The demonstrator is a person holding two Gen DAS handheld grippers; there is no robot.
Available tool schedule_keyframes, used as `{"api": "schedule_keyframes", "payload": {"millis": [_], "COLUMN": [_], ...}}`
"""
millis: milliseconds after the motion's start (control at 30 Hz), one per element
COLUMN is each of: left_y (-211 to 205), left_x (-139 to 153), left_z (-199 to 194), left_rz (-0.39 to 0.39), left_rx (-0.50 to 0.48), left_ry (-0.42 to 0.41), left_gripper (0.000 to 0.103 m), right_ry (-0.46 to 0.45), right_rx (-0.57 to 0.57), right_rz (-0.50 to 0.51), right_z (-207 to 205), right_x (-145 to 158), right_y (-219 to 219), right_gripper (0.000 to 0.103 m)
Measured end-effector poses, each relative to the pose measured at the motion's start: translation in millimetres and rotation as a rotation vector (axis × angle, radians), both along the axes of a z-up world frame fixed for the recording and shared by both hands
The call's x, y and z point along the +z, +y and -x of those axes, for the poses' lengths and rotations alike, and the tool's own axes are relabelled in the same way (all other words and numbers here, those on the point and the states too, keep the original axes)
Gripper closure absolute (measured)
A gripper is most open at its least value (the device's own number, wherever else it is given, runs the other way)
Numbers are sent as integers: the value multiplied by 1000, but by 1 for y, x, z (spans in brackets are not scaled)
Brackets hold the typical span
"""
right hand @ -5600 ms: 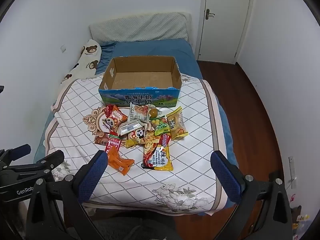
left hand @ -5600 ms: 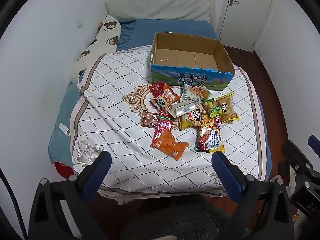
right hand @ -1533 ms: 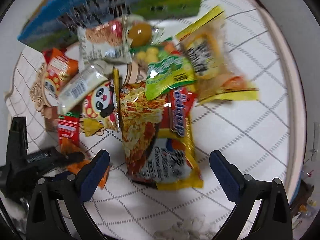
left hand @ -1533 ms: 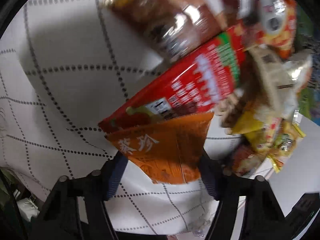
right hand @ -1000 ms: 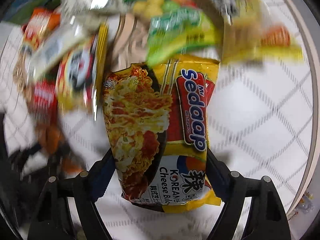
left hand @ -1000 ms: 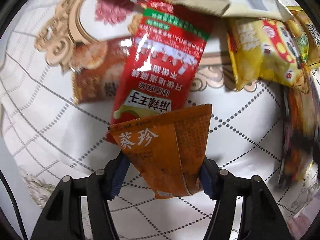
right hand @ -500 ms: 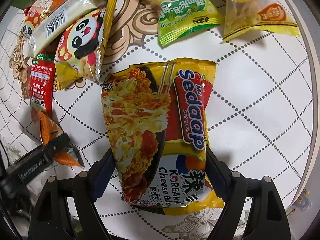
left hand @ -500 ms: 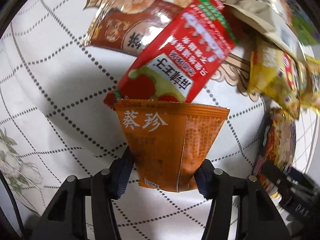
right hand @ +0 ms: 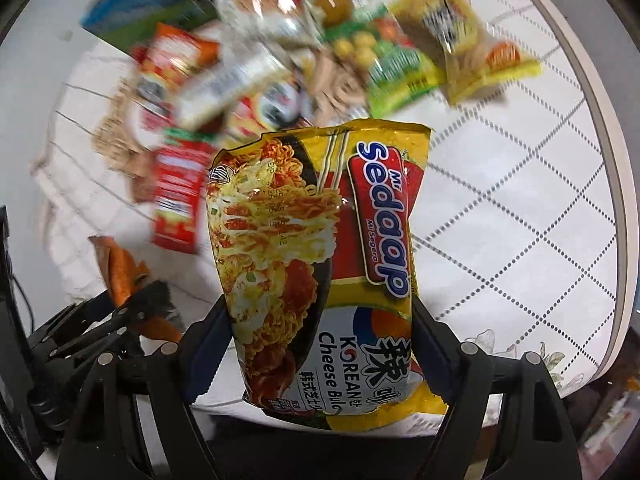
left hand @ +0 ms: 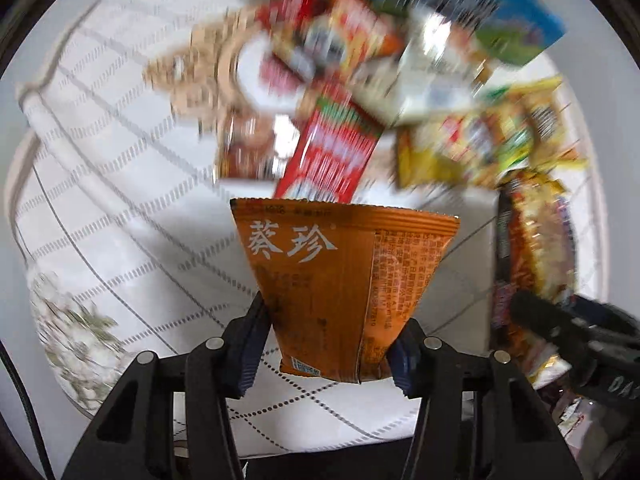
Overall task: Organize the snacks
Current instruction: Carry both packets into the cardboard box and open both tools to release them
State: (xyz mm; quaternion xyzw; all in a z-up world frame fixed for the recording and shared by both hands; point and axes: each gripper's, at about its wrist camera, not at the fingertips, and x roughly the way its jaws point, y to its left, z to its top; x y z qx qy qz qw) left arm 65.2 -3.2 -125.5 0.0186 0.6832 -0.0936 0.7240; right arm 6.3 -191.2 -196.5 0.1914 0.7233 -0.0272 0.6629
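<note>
Both hands carry a load above the bed (right hand: pixel 520 184). The left gripper (left hand: pixel 326 344) is clamped on the lower end of an orange snack packet (left hand: pixel 340 280), whose wide sealed top fans forward; pinching the narrow end lets the thin foil hang stiff enough to steer. The right gripper (right hand: pixel 320 344) is closed across the lower half of a yellow noodle packet (right hand: pixel 320 248), fingers pressing its two long edges, which suits a broad, crackly pack that would fold if taken by a corner. Neither packet appears to touch the quilt. The remaining snacks (right hand: pixel 312 60) lie heaped near the middle of the bed, just in front of the blue-and-green cardboard box (left hand: pixel 496 12) standing toward the bed's far edge; both views are blurred there, so the packs are hard to tell apart. The box looks like the intended home for the snacks, so these two are probably bound for it, and sorting seems barely begun, since the heap is still large.
</note>
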Motion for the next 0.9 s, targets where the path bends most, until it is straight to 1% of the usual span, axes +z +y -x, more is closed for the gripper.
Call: {"api": "schedule_keyframes", "payload": {"millis": [33,67,133,200,233,267,333,367,433,467,500,567,600,633,667,700,733,767,800,833,900], "left_y": [2,-5,-16,-18,-19,-22,-35,-46,-64,-73,-80,-94,-100,-99,-100,-101,-107,-111,-113,-114,-118], "left_x": [23,34,79,105,125,137,161,159,160,149,147,130,115,81,69,54,37,24,11,-1,-21], "left_z": [-9,-24,-48,-71,-86,-99,-130,-156,-198,-217,-234,-275,-289,-309,-323,-339,-357,-367,-377,-385,-400], "left_rz": [28,48,79,110,118,129,136,133,132,118,104,90,85,81,75,70,63,58,55,48,50], "left_rx": [-4,-9,-28,-37,-41,-43,-47,-51,-52,-45,-44,-26,-15,-3,11,24,37,40,43,50,55], "left_ry": [-15,-33,-81,-120,-140,-158,-193,-201,-212,-223,-225,-197,-181,-153,-130,-105,-77,-57,-33,-9,36], "left_gripper": [53,53,53,53,53,53,53,53,53,53,53,53,53,53,53,53,53,53,53,53,53], "right_ry": [-28,-54,-115,-188,-220,-253,-308,-337,-365,-375,-378,-357,-342,-324,-291,-268,-244,-222,-204,-181,-147], "right_rx": [-14,-17,-21,-29,-32,-36,-33,-30,-18,-13,-4,18,32,45,51,56,60,70,81,87,92], "right_rz": [-17,-27,-38,-57,-61,-60,-61,-59,-43,-34,-27,-11,-1,5,10,5,0,5,7,10,15], "right_z": [-5,-11,-27,-54,-66,-80,-117,-138,-175,-197,-219,-268,-289,-308,-329,-345,-360,-376,-386,-394,-406], "right_x": [11,23,48,77,93,109,130,141,150,150,148,129,122,116,103,89,84,69,60,42,14], "right_y": [-2,-3,-8,-27,-38,-46,-62,-74,-88,-96,-103,-116,-118,-124,-128,-130,-128,-128,-128,-120,-125], "right_gripper": [19,19,18,19,19,18,18,18,18,18,18,18,18,18,18,18,18,18,18,18,18]}}
